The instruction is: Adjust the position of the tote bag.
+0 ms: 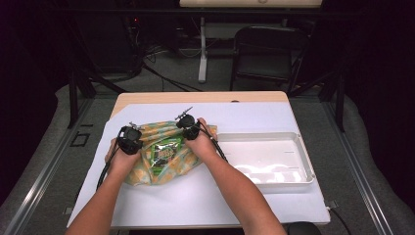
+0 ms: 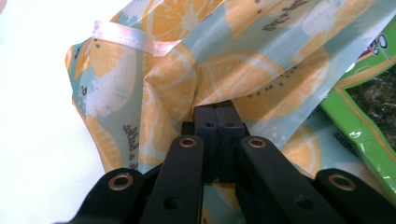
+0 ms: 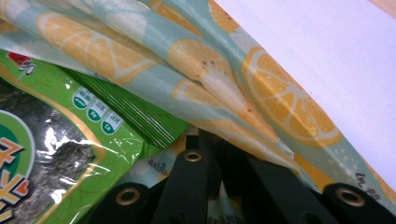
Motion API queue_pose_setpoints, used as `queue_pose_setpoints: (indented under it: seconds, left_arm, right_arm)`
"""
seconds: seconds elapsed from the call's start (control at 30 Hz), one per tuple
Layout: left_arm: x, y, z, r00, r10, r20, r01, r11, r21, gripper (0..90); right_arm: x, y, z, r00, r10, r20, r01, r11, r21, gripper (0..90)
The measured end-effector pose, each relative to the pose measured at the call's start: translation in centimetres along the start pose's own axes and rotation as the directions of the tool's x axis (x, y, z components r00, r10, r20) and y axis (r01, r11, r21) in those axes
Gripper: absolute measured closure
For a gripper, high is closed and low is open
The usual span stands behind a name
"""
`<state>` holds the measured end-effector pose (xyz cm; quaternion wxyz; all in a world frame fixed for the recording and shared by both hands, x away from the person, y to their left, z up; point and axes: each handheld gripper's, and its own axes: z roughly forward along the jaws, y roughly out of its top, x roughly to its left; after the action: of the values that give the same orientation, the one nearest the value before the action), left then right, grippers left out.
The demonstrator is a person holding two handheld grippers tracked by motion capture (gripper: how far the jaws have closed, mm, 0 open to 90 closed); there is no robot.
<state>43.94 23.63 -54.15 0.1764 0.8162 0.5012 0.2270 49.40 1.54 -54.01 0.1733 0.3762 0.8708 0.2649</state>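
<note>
Holding the lemon-print bag open around the snack packet

Nearest us, our left hand-held gripper [image 1: 130, 139] has its jaws pressed together on a fold of the lemon-print bag [image 2: 187, 70], and our right hand-held gripper [image 1: 188, 126] pinches the opposite edge, as far as we can tell. The green snack packet [image 1: 165, 152] lies between them on the bag, mid-surface. We should pull both edges evenly and keep our grips firm; beyond sits the white tray [image 1: 306, 161].
</note>
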Motion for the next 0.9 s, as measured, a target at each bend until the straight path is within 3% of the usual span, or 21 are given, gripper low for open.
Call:
queue_pose_setpoints:
  seconds: [0.33,0.43,0.57,0.77,0.9]
  left_arm:
    - [0.1,0.0,0.3,1.0,-0.01,0.002,0.01,0.9999,0.01,89.9]
    - [0.1,0.0,-0.1,0.9995,-0.016,0.026,0.016,0.9998,-0.008,86.2]
    - [-0.1,0.1,-1.4,0.9994,-0.007,0.035,0.009,0.9982,-0.059,80.5]
    - [-0.7,0.4,-3.5,0.9981,0.016,0.06,-0.006,0.986,-0.167,69.5]
    - [-1.2,0.5,-3.8,0.9971,0.037,0.066,-0.025,0.9838,-0.177,68.5]
  right_arm:
    - [-0.2,-0.1,0.7,1.0,0.007,-0.003,-0.007,1.0,0.017,89.3]
    - [-0.1,-0.1,0.7,1.0,0.009,-0.003,-0.009,1.0,0.019,88.6]
    - [-0.2,-0.1,0.6,0.9999,0.007,-0.008,-0.006,1.0,0.025,88.3]
    - [-0.2,-0.2,0.7,0.9997,0.02,-0.012,-0.02,1.0,0.015,88.2]
    - [-0.2,-0.2,0.6,0.9995,0.027,-0.014,-0.027,0.999,0.017,88.2]
